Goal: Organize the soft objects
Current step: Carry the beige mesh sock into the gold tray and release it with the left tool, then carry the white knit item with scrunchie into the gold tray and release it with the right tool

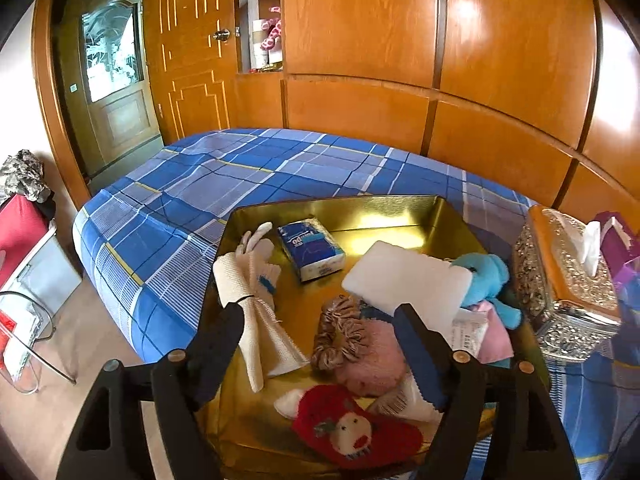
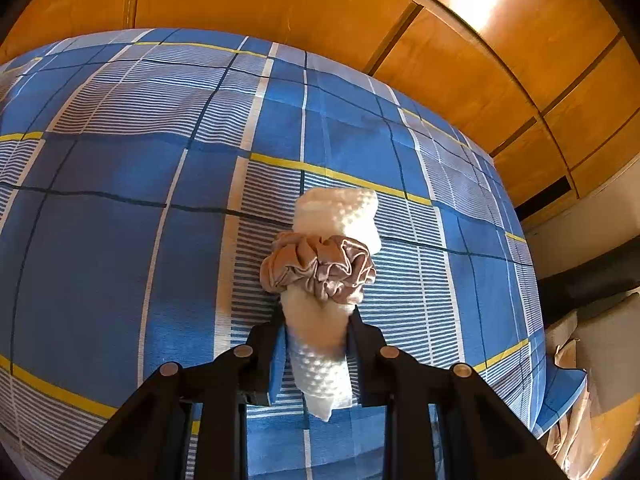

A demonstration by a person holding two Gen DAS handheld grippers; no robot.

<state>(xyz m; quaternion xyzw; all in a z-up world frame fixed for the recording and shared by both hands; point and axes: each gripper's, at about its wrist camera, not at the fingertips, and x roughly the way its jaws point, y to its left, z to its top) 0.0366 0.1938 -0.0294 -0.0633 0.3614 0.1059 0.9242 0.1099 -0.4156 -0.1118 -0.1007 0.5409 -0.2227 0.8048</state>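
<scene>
The right gripper (image 2: pixel 316 344) fingers pinch the rolled cloth (image 2: pixel 332 264) below its scrunchie (image 2: pixel 318 270). Soft, light; grip mid-roll. The left gripper (image 1: pixel 320 336) fingers stand wide over the tray (image 1: pixel 400 210)

Left wrist camera looks steeply down, close over a gold tray (image 1: pixel 384 210), wardrobe (image 1: pixel 480 60) toward twelve o'clock. Right wrist camera tilts down, probably nearer, over the shared plaid bedspread (image 2: pixel 120 208).

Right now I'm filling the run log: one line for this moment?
left gripper: open over tray | right gripper: shut on cloth roll with scrunchie, above bed
</scene>
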